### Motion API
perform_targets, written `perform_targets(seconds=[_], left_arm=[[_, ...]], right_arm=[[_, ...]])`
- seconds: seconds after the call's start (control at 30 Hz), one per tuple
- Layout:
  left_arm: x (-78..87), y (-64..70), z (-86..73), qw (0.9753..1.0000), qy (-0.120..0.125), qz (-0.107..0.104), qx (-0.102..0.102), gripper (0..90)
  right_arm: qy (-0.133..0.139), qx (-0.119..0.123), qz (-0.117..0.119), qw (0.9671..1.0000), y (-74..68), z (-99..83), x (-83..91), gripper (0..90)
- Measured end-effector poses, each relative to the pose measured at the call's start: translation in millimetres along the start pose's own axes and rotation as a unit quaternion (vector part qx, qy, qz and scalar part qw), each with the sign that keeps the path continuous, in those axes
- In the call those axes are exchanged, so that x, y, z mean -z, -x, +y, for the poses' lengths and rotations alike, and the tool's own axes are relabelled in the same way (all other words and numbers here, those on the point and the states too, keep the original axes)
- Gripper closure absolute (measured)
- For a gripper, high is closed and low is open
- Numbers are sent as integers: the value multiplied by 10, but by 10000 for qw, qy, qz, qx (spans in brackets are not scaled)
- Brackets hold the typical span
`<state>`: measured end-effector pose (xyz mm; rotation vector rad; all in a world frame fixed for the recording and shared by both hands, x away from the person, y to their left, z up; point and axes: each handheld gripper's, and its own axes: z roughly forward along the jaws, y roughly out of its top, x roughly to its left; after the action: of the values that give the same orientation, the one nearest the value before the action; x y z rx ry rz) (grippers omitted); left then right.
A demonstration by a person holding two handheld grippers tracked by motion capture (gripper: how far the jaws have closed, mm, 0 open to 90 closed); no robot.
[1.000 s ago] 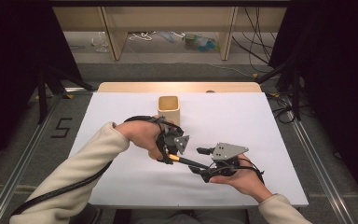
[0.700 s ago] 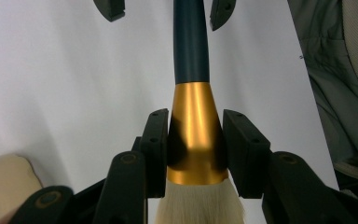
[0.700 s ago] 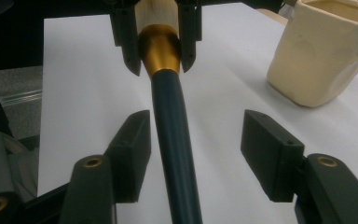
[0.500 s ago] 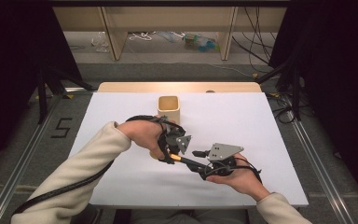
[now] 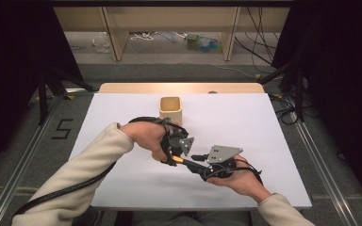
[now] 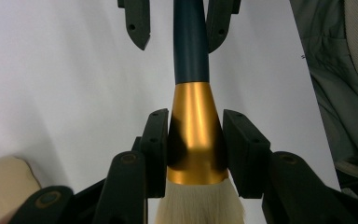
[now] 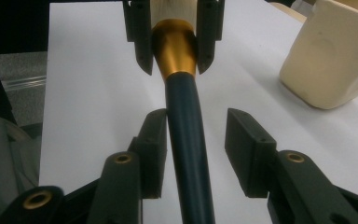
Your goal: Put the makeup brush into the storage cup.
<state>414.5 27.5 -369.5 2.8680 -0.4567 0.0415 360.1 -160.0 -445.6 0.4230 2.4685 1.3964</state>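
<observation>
A brush (image 5: pixel 192 165) with a dark teal handle, gold ferrule and pale bristles (image 6: pixel 198 203) hangs just above the white table (image 5: pixel 245 122). My left gripper (image 5: pixel 176 159) is shut on the gold ferrule (image 6: pixel 196 121). My right gripper (image 5: pixel 197 163) faces it from the other end, open. Its jaws straddle the teal handle (image 7: pixel 186 135); one jaw touches the handle and the other stands off with a gap. In the right gripper view the left gripper (image 7: pixel 173 46) clamps the ferrule farther up.
A cream square cup (image 5: pixel 170 109) stands upright behind the grippers near the table's far edge, and appears at upper right as the cup (image 7: pixel 331 60). White tabletop spreads to both sides. Shelving and cables lie beyond the table.
The right hand and its gripper have crept slightly left along the handle toward the left gripper. The left gripper keeps its hold on the ferrule in about the same place.
</observation>
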Motion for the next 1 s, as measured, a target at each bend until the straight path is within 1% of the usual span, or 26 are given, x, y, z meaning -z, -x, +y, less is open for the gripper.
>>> perform_targets(seconds=[0.13, 0.23, 0.27, 0.43, 0.63, 0.67, 0.87, 0.97, 1.0], left_arm=[[-3, -2, 2, 10000, -37, -14, 25, 625], [-7, -2, 4, 10000, -38, -13, 23, 625], [-4, -2, 6, 10000, -48, -15, 18, 625], [4, -7, 12, 10000, -52, -2, 2, 625], [1, -9, 15, 10000, -61, -2, 15, 625], [0, -9, 15, 10000, -70, -2, 12, 625], [2, -9, 25, 9999, -98, -30, -24, 625], [3, -6, 31, 9999, -131, -43, -68, 624], [4, -7, 31, 9999, -131, -52, -71, 624]], right_arm=[[-26, 50, 34, 10000, 1, 1, -10, 651], [-94, 45, 89, 9999, -5, 8, -12, 673], [-47, 77, 59, 9999, -6, 7, -23, 678], [-77, 92, 103, 9999, -7, 17, -37, 709], [-126, 74, 134, 9998, -11, 22, -50, 725], [-140, 108, 125, 9998, -9, 22, -52, 730], [-193, 86, 171, 9996, -12, 27, -53, 744], [-197, 150, 195, 9995, -16, 29, -52, 748], [-206, 213, 180, 9994, -16, 33, -50, 749]])
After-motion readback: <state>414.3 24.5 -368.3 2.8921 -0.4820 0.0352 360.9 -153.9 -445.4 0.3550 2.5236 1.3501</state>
